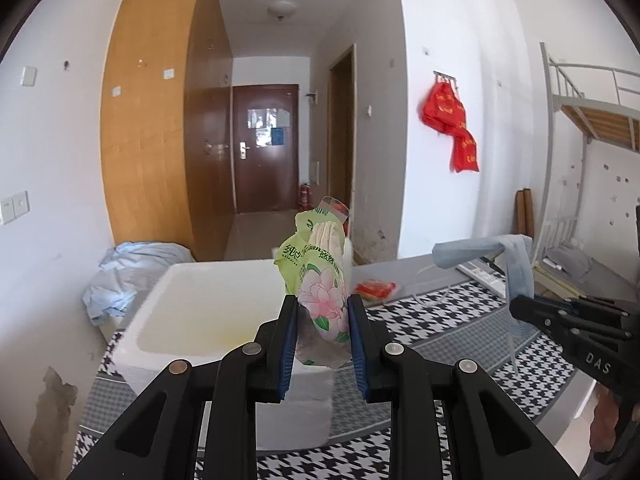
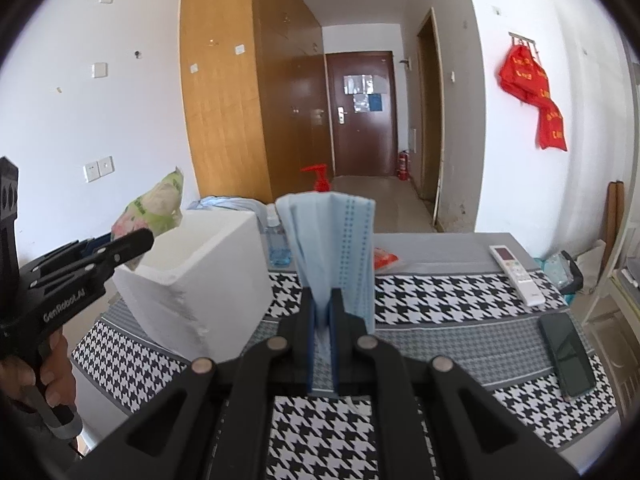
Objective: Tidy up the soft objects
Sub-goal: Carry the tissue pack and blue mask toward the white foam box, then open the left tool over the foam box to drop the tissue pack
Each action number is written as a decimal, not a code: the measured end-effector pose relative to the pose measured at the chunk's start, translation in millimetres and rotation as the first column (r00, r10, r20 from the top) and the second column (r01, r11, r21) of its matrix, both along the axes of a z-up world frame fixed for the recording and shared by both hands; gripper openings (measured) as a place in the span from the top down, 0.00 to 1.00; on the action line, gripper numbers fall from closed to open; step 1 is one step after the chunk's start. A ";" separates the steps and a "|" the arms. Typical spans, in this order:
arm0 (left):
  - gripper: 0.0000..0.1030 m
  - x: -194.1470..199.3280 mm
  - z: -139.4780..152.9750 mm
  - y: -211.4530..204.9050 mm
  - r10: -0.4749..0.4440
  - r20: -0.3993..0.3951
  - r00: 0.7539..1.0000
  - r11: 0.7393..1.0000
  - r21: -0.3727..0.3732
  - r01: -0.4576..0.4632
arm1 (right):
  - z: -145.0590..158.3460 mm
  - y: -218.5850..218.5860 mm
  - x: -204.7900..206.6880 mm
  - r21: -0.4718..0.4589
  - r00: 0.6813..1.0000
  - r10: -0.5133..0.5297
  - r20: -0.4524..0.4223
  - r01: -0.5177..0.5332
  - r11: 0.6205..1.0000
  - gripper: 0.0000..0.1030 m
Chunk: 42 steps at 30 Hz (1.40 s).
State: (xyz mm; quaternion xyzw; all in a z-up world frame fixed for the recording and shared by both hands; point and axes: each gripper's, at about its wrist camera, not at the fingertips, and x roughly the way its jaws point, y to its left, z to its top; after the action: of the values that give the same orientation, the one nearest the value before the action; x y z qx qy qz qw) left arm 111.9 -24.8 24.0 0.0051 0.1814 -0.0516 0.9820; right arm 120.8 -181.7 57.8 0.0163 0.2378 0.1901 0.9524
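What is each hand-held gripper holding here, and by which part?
The left hand-held gripper clamps a tissue pack by its lower end. The right hand-held gripper pinches a blue face mask near its bottom edge.

Bright, even daylight indoors.
Heavy fisheye bending, black vignette corners; soft shadows, mild overall softness, white walls nearly blown out.
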 end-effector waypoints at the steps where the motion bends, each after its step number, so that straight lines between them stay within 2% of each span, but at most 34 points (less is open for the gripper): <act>1: 0.75 -0.3 1.2 5.0 0.015 0.002 1.000 1.000 0.000 -0.015 | 0.6 2.4 0.1 -0.001 1.000 0.006 0.002 -0.006 1.000 0.92; 11: 0.75 9.3 5.6 32.6 0.095 -0.025 0.995 0.995 0.007 -0.095 | 6.6 31.0 0.6 -0.002 0.996 0.083 0.024 -0.083 0.997 0.92; 19: 0.75 32.8 3.0 44.1 0.143 -0.072 0.987 0.990 0.014 -0.143 | 4.5 44.1 -0.4 -0.017 0.993 0.115 0.025 -0.114 0.993 0.92; 31: 0.75 62.1 -9.1 55.4 0.140 -0.147 0.979 0.990 0.006 -0.140 | -5.7 49.0 5.3 -0.043 0.996 0.085 -0.005 -0.085 0.995 0.92; 42: 0.75 72.5 -14.7 66.9 0.150 -0.207 0.967 0.988 -0.006 -0.155 | -14.9 44.2 16.3 -0.036 0.998 0.030 -0.054 -0.031 0.999 0.92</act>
State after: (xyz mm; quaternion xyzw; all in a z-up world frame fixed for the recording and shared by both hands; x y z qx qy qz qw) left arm 184.4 42.1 9.3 -0.0252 0.2815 0.0218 0.9590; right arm 137.1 -137.5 43.0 0.0003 0.2669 0.1997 0.9428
